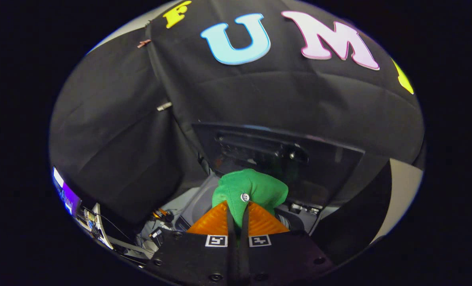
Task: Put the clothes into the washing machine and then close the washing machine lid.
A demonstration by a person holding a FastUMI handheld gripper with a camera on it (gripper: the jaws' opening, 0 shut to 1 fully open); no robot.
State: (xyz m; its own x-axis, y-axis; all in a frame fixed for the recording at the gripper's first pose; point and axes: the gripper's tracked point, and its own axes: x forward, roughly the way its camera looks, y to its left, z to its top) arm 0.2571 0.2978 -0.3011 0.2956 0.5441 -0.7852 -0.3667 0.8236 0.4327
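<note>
Green garment (256, 188) pinched between the fingers of the hand-held gripper (238, 212), bunched into a soft lump bulging just ahead of the tips, one small white button (244, 197) facing back. Fingers nearly together, both pressing on the cloth. Best carried forward and low over the washing machine (198, 204), whose pale rim sits just below and beyond the fingers, then released only once well inside the opening, so no trailing fold catches the edge. Raised lid (283, 155), dark and glossy, standing upright beyond the garment; worth keeping clear of on the way down. Drum opening itself hidden behind cloth and fingers, probably directly underneath. Loose cables (156, 234) lying off to the left of the fingers.
</note>
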